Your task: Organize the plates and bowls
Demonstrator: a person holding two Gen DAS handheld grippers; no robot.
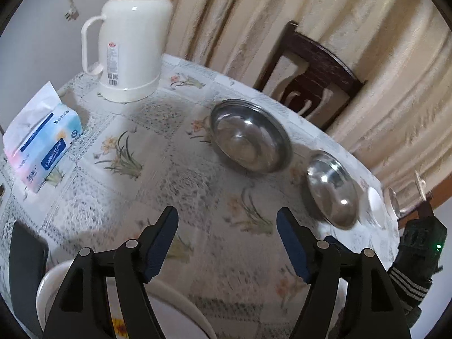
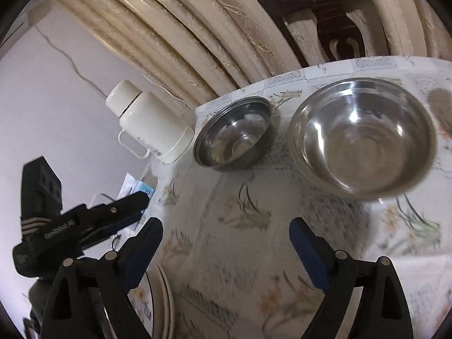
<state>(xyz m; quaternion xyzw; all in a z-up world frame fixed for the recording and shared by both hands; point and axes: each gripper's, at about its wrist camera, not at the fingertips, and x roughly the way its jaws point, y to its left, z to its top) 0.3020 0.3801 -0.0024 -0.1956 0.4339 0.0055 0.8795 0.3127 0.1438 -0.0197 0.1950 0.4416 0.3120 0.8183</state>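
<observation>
Left gripper (image 1: pixel 227 237) and right gripper (image 2: pixel 226 243) — both spread wide, empty — hover above the tablecloth (image 1: pixel 175 175).

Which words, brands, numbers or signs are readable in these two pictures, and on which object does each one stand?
"Color Life": white letters on a blue patch of the tissue pack; the other print on the pack is too small to read.
Thermos: a label strip with a barcode, too small to read.
Left tongs' body, seen from the right wrist: a white line of print, too blurred to read.
Both steel bowls carry no text.
</observation>
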